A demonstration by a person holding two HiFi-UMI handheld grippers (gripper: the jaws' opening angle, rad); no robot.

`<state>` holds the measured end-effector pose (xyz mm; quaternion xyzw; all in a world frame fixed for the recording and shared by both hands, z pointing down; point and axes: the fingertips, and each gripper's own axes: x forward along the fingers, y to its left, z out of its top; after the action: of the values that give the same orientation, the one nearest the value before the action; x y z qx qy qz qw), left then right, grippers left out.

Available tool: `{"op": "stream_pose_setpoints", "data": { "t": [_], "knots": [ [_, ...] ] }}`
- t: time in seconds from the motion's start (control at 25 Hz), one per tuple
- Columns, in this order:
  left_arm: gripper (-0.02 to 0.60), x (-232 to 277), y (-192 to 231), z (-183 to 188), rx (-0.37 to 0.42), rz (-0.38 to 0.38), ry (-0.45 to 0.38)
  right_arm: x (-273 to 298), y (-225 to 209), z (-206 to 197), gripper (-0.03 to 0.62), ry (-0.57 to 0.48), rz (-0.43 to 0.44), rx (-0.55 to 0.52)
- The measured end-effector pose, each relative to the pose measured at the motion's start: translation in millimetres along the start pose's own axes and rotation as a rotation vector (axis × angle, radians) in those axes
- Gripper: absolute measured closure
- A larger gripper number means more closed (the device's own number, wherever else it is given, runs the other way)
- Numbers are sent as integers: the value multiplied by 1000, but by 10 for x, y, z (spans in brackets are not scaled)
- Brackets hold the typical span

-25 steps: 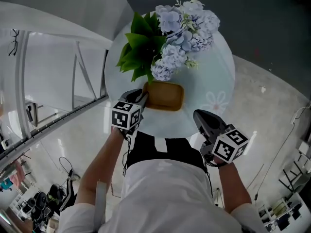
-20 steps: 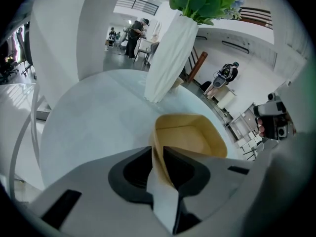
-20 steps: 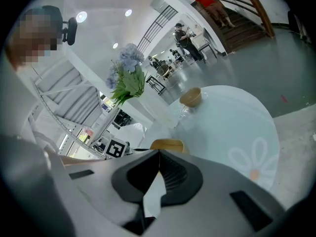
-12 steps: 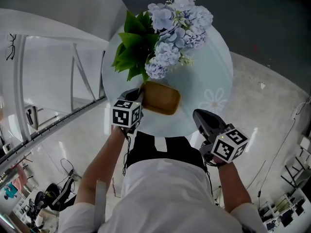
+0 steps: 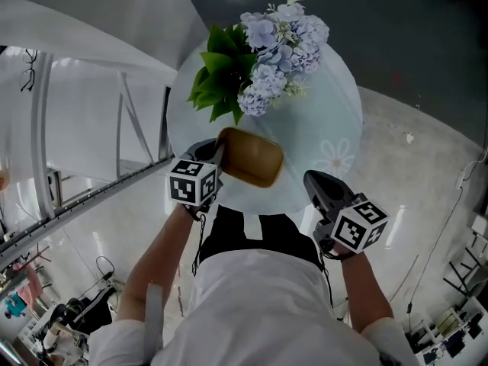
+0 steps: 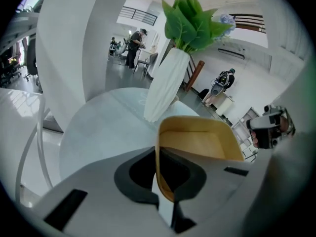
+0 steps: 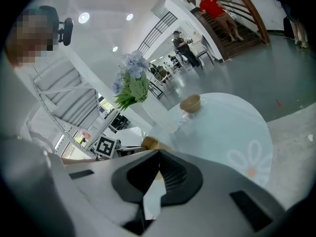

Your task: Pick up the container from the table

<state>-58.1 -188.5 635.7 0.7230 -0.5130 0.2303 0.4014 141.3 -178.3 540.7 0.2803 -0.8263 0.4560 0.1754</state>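
The tan, shallow container [image 5: 250,157] hangs tilted above the round white table [image 5: 335,113], near its front edge. My left gripper [image 5: 218,155] is shut on the container's near rim; its jaws have just been closing on that rim. In the left gripper view the rim [image 6: 197,142] stands clamped between the jaws of my left gripper [image 6: 159,174]. My right gripper [image 5: 313,181] waits at the table's front right edge, shut with nothing in it. Its own view shows my right gripper [image 7: 159,174] with jaws together, and the container [image 7: 149,142] beyond them.
A white vase [image 6: 165,85] of blue flowers and green leaves [image 5: 263,48] stands at the back of the table, just behind the container. A small tan bowl-like thing [image 7: 190,103] sits on the table beyond the vase. A staircase railing [image 5: 114,128] runs at left.
The container was lying on the table; now it is off the surface and tilted, raised with my left gripper. The right gripper has stayed in place.
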Motion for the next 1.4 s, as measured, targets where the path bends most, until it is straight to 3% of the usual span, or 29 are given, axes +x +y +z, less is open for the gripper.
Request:
{"op": "stream_pose_setpoints", "data": {
  "t": [0.56,1.4],
  "knots": [
    [560,-751,-271,589,95,-69,-166,-71,466,245,572,-92,-7,-57],
    [558,-1749,-344,906,133,-120,-321,-178,1156,586,572,-216,-16,-156]
  ]
}}
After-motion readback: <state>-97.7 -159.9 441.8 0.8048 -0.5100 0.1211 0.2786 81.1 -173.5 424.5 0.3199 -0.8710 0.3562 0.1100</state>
